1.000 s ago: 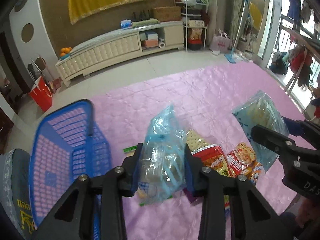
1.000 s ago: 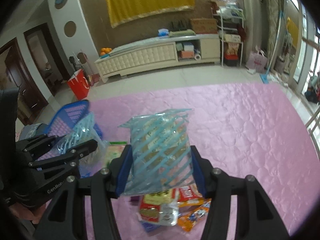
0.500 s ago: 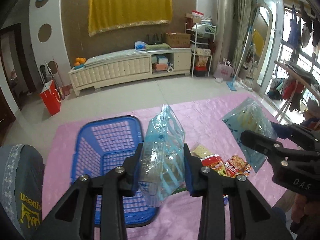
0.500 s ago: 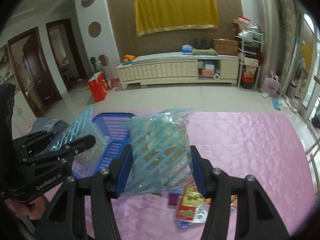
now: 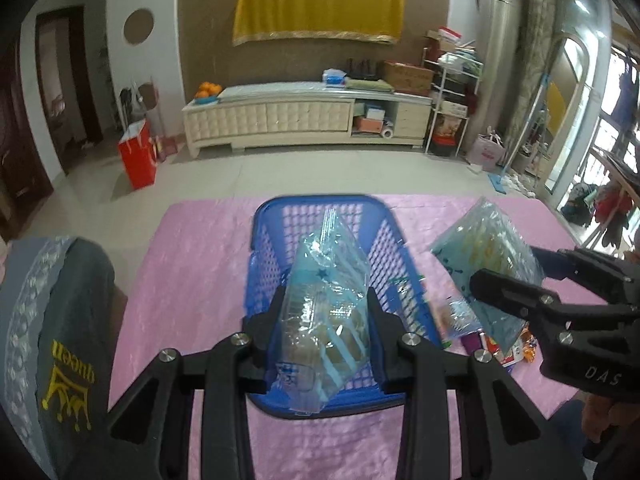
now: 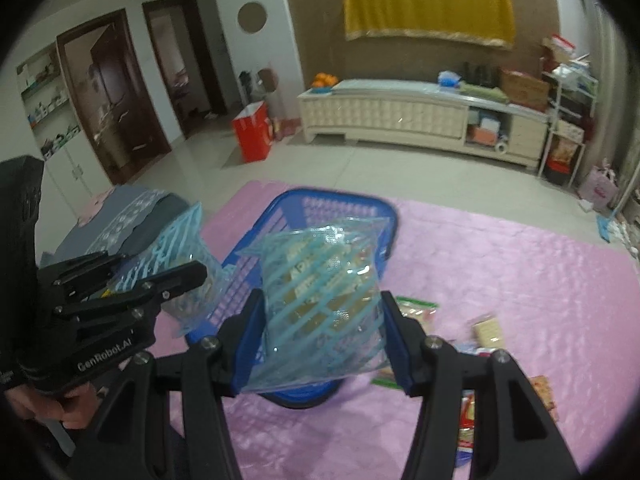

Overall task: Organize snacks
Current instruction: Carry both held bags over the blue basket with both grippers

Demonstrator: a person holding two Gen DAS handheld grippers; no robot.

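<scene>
My left gripper [image 5: 325, 316] is shut on a clear blue-striped snack bag [image 5: 328, 300] and holds it over the blue plastic basket [image 5: 272, 224]. My right gripper [image 6: 324, 328] is shut on a second blue-striped snack bag [image 6: 324, 304], held above the basket's [image 6: 360, 204] right side. In the left wrist view that second bag [image 5: 488, 248] and the right gripper [image 5: 532, 284] sit to the right of the basket. In the right wrist view the left gripper [image 6: 168, 272] with its bag [image 6: 180, 244] is at the left.
The basket stands on a pink quilted cloth [image 5: 192, 248]. Several loose snack packets [image 6: 484, 332] lie on the cloth right of the basket. A grey cushioned chair [image 5: 60, 320] is at the left edge. A white cabinet [image 5: 280, 120] and a red bag [image 5: 136, 160] stand on the floor beyond.
Both grippers have swung left with their bags, from above the loose snack pile to over the blue basket. Both stay shut on their bags.
</scene>
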